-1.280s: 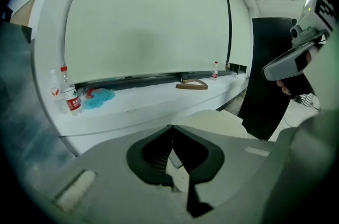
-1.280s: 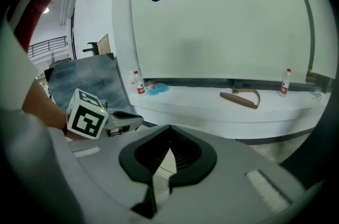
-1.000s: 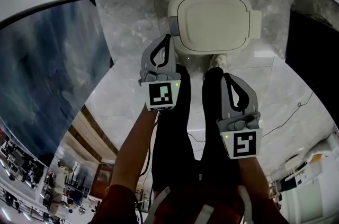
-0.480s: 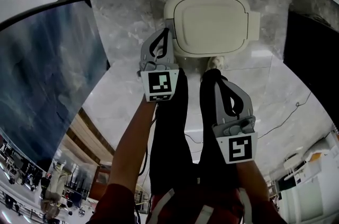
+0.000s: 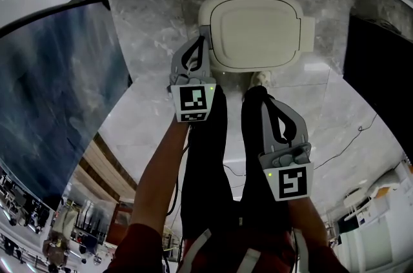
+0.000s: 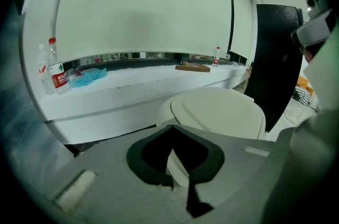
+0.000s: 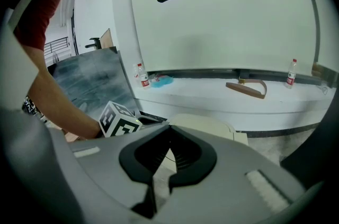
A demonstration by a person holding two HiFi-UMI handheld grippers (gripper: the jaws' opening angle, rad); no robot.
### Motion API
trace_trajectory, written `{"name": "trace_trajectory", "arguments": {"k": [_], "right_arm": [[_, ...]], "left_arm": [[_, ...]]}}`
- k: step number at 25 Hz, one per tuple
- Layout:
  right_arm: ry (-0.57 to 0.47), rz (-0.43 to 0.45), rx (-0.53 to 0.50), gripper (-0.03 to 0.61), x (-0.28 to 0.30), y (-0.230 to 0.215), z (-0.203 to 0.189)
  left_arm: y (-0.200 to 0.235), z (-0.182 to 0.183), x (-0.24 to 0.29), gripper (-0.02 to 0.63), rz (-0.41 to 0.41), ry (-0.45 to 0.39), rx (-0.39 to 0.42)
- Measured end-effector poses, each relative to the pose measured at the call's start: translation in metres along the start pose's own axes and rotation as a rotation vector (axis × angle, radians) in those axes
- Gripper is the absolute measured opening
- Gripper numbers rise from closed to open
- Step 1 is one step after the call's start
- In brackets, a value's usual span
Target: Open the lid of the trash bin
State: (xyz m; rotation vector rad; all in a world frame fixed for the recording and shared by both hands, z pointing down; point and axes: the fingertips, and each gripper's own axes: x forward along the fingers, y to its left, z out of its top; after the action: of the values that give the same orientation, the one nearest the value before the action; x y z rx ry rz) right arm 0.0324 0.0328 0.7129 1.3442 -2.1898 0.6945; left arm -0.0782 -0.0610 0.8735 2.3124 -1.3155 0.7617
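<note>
The trash bin stands on the marble floor ahead, with its cream lid lying flat and closed. In the left gripper view the lid sits just beyond the jaws. My left gripper is shut and holds nothing. Its tip is at the lid's left rim, and I cannot tell if it touches. My right gripper hangs lower and nearer me, over my right leg, shut and empty. In the right gripper view the bin is past the jaws, and the left gripper's marker cube is to its left.
A white ledge behind the bin carries water bottles, a blue cloth and a brown strip. A dark grey panel leans at the left and a black panel stands at the right. My shoe is by the bin's base.
Both grippers have edged forward towards the bin, the left one reaching the lid's left rim. The lid stays closed.
</note>
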Motion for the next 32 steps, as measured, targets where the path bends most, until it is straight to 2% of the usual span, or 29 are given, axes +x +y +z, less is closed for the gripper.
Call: {"name": "trace_trajectory", "arguments": {"k": [6,11,16,24,32], "right_arm": [[-0.006,0.007,0.002,0.0,0.0016,0.0,0.0006],[-0.002,0.012,0.006,0.0,0.0029,0.0018,0.0003],[-0.008,0.021,0.005,0.0,0.0051,0.0054,0.0022],[-0.004,0.026,0.007,0.0,0.0048,0.0048,0.0019],[-0.01,0.023,0.001,0.0,0.003,0.0016,0.004]], "left_arm": [[0.0017,-0.0029,0.0008,0.006,0.01,-0.001,-0.017],[0.0033,-0.0034,0.0004,0.009,-0.006,-0.028,-0.069],[0.005,-0.0046,0.0006,0.009,-0.006,-0.035,-0.075],[0.0013,-0.0026,-0.0005,0.009,0.004,-0.037,-0.061],[-0.0005,0.0007,-0.0019,0.006,0.016,0.002,-0.036]]}}
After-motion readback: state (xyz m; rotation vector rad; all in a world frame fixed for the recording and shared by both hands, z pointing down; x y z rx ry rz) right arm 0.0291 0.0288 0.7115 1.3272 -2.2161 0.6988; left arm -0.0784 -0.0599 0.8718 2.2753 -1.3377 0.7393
